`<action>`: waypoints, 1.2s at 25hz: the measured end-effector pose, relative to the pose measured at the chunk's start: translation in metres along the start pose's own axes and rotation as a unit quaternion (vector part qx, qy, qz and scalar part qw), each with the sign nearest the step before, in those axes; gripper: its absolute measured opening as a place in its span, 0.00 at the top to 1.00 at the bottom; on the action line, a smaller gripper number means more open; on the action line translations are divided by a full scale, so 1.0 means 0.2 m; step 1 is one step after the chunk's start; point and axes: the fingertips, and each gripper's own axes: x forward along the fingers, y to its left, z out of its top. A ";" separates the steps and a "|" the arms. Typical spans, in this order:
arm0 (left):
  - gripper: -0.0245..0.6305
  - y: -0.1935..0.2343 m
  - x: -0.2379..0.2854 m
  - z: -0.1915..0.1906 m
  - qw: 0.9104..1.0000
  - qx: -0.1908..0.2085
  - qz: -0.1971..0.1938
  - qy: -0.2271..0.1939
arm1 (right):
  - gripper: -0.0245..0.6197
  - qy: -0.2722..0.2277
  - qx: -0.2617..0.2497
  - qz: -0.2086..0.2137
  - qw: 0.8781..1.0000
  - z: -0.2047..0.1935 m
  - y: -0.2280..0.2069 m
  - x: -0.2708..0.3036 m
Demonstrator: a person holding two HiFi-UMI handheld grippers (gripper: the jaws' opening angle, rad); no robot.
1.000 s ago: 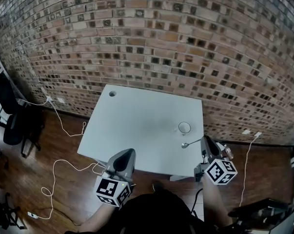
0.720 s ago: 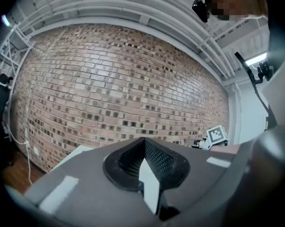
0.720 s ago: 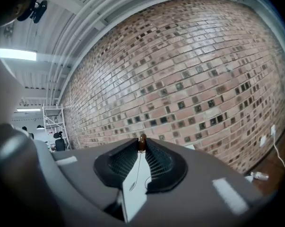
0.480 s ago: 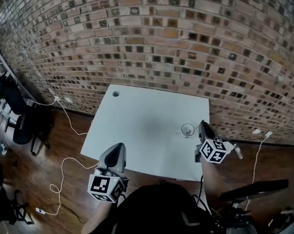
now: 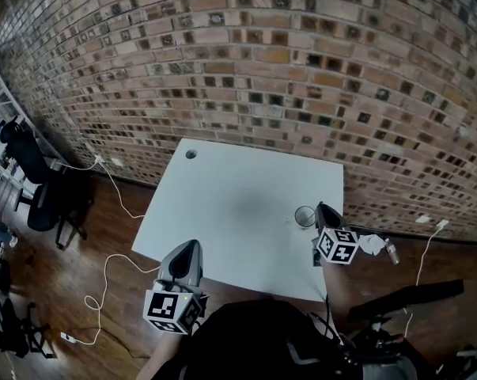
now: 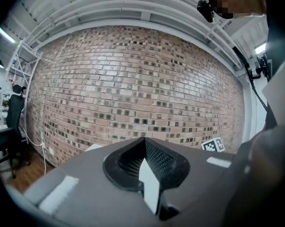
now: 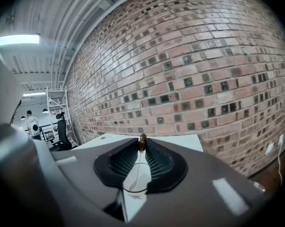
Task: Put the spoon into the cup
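The right tool pinches the brown end of the spoon between its tips, the thin shaft hanging down to the mouth of the glass cup, which stands near the right edge of the white table. The left tool, pressed together and empty, hovers at the near edge

The left gripper is hovering at the front edge of the table, near its left corner, with its jaws pressed together and nothing between them. The right gripper is hanging near the right edge, its jaws pinching the spoon by the handle tip.
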 end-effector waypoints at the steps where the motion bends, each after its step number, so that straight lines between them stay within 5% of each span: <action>1: 0.97 0.00 0.00 0.00 1.000 0.001 0.005 0.000 | 0.87 0.005 -0.002 0.001 1.000 -0.02 0.00 0.01; 8: 0.97 0.01 -0.02 -0.01 1.000 0.005 0.020 0.005 | 0.87 0.050 -0.042 0.012 0.998 -0.19 0.05 0.04; 23: 0.97 0.04 -0.07 -0.07 0.999 -0.012 0.020 0.022 | 0.86 0.081 -0.023 -0.016 0.996 -0.30 -0.01 0.02; 30: 0.97 0.03 -0.13 -0.04 1.000 0.013 0.002 0.011 | 0.70 0.067 -0.006 -0.025 0.997 -0.27 0.00 -0.06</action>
